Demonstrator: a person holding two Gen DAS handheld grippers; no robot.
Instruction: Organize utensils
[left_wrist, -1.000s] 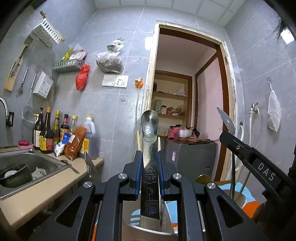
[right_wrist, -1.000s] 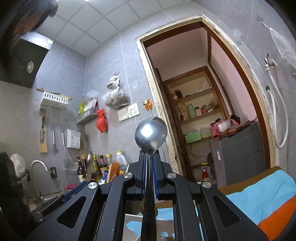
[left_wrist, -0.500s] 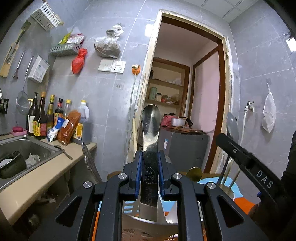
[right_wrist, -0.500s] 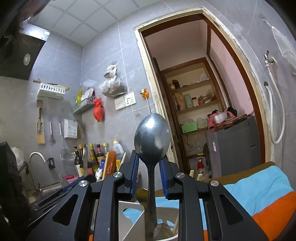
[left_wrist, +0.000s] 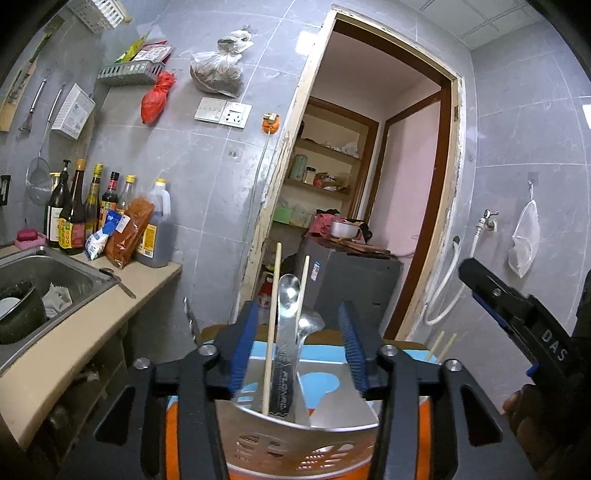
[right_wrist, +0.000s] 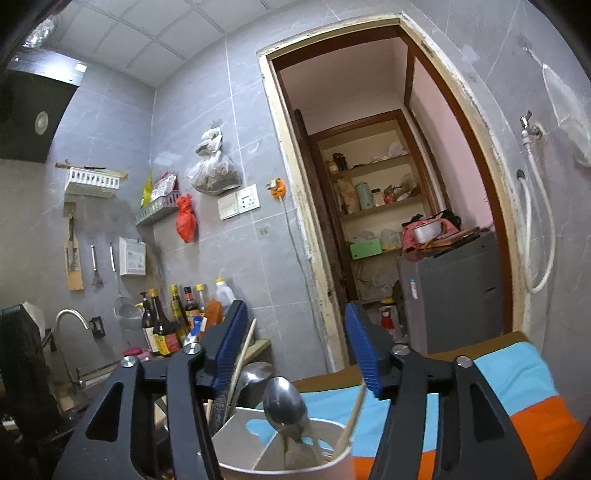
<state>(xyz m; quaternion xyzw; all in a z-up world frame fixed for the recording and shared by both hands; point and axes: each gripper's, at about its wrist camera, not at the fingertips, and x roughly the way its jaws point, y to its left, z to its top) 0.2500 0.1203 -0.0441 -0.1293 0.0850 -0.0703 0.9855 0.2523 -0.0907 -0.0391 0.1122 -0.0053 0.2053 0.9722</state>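
Note:
A white divided utensil holder (left_wrist: 295, 439) stands just below both grippers; it also shows in the right wrist view (right_wrist: 280, 454). My left gripper (left_wrist: 297, 347) is open above it, with a flat metal spoon (left_wrist: 286, 332) and chopsticks (left_wrist: 271, 325) standing in the holder between its jaws. My right gripper (right_wrist: 295, 350) is open over the holder, where a round steel spoon (right_wrist: 284, 406) and a chopstick (right_wrist: 352, 417) stand. The right gripper's body (left_wrist: 517, 314) shows at the right of the left wrist view.
A counter with a steel sink (left_wrist: 33, 284) and sauce bottles (left_wrist: 96, 214) lies to the left. A blue and orange cloth (right_wrist: 498, 391) covers the surface under the holder. A doorway (left_wrist: 369, 206) with a grey cabinet (right_wrist: 450, 291) is ahead.
Both grippers opened and let go of their spoons, which now stand in the holder. The right spoon was released first and sank lower; the left spoon dropped in after.

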